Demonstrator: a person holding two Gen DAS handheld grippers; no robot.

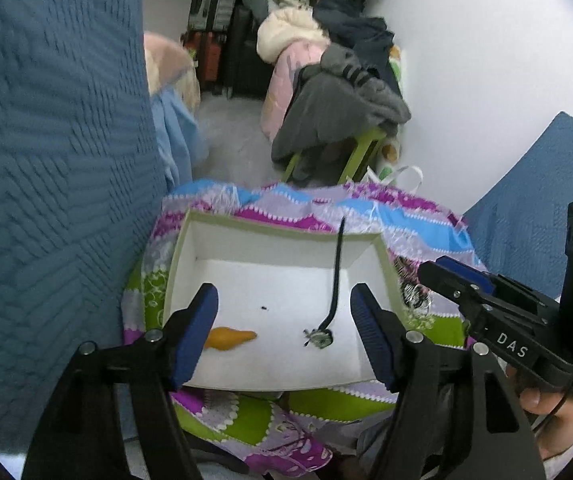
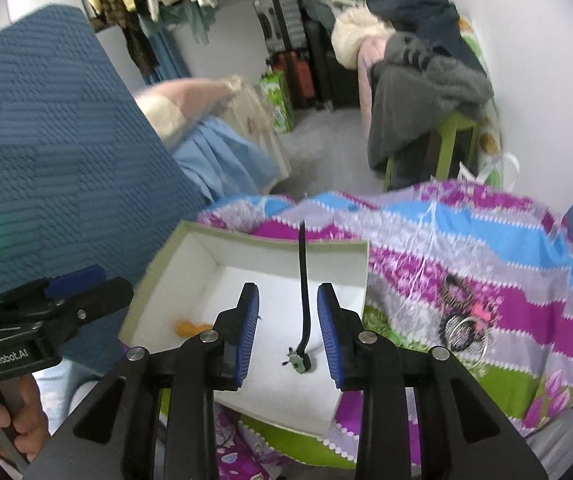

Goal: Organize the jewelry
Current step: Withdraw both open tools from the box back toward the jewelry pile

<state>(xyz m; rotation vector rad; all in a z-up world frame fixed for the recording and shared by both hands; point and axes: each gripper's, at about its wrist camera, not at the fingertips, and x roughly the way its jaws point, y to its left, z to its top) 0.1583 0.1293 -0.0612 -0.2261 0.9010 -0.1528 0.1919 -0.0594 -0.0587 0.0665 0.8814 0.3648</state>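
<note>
A white box with a green rim (image 1: pixel 278 226) (image 2: pixel 270 240) sits on a colourful patchwork cloth (image 1: pixel 326 400) (image 2: pixel 486 240). In it lie an orange piece (image 1: pixel 230 338) (image 2: pixel 190 327), a tiny dark bit (image 1: pixel 263 308) and a black strap (image 1: pixel 338 264) (image 2: pixel 304 280) with a small metal piece at its near end, its far end leaning over the back wall. My left gripper (image 1: pixel 284 300) hovers open above the box floor, holding nothing. My right gripper (image 2: pixel 288 296) is open too; the strap shows between its fingers, untouched. Bracelets and rings (image 1: pixel 416 296) (image 2: pixel 462 320) are heaped on the cloth right of the box.
Blue quilted fabric (image 1: pixel 46 160) (image 2: pixel 46 140) rises on the left. A green stool piled with clothes (image 1: pixel 338 112) (image 2: pixel 426 80) stands behind the cloth by a white wall. A hand (image 1: pixel 542 404) (image 2: pixel 6 412) holds each gripper handle.
</note>
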